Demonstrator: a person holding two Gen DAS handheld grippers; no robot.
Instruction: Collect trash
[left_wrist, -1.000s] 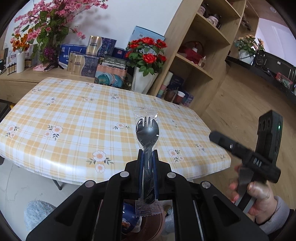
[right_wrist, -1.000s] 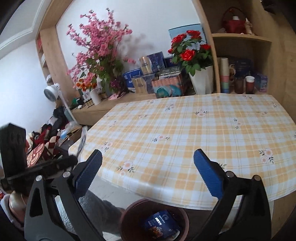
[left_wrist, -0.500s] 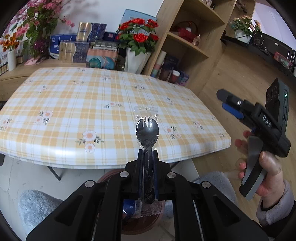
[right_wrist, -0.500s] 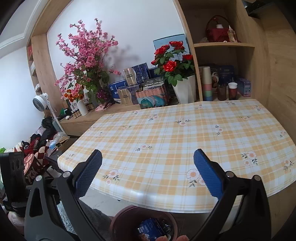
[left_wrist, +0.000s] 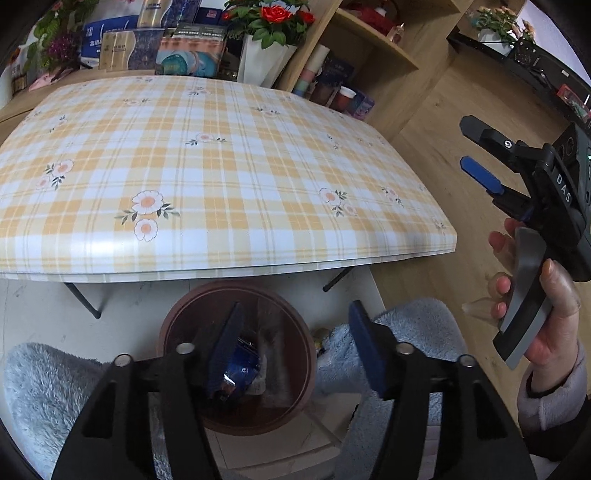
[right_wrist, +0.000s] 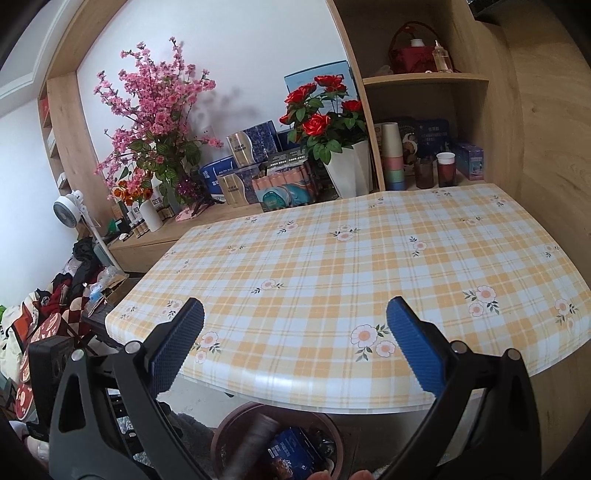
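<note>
While both grippers (left_wrist: 291, 343) (right_wrist: 295, 347) gape empty, only left view shows hand (left_wrist: 546, 306) (bin (left_wrist: 173, 325) below).

White letters "DAS" stand on the right tool (left_wrist: 480, 155).

open right gripper (right_wrist: 293, 345) over checked table (right_wrist: 369, 258), brown bin (right_wrist: 332, 428) (wrappers inside) below

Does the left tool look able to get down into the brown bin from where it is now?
Probably yes. The left tool hangs open right over the brown bin, nothing held, and the bin's mouth is uncovered. The table edge sits just beyond it, not across the way.
</note>
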